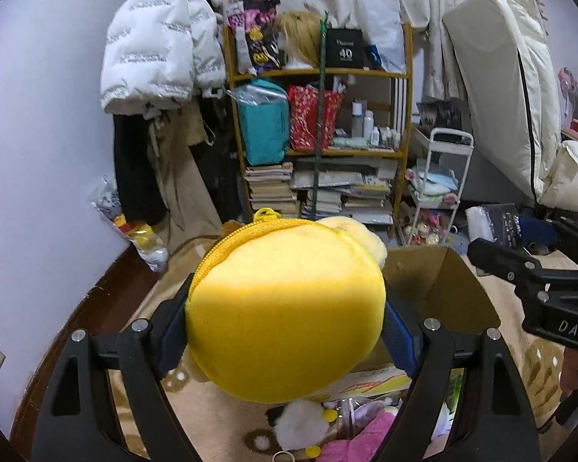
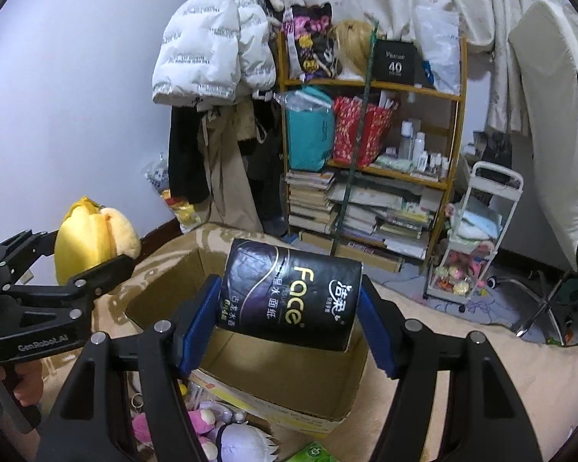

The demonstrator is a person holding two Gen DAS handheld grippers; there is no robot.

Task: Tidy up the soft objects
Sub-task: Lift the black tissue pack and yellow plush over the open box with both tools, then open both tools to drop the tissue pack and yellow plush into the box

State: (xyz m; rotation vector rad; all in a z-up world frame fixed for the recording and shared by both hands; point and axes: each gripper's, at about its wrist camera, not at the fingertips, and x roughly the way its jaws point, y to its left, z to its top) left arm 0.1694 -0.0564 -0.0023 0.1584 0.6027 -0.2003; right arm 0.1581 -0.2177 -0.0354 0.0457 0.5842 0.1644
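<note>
Tissue pack (image 2: pixel 291 295), black and soft, sat clamped between the right gripper's (image 2: pixel 285 317) blue pads, directly above the open cardboard box (image 2: pixel 227 350), its long axis running crosswise between the fingers. The left gripper (image 1: pixel 285 317) squeezed a yellow plush pouch (image 1: pixel 285 308), zipper edge up and away, beside the box's left edge. The right hand appeared nearer to dropping.

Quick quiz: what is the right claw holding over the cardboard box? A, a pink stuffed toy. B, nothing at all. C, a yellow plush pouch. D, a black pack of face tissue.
D: the right claw is shut on the black tissue pack, held above the open cardboard box, while the yellow plush pouch is in the left claw.
</note>
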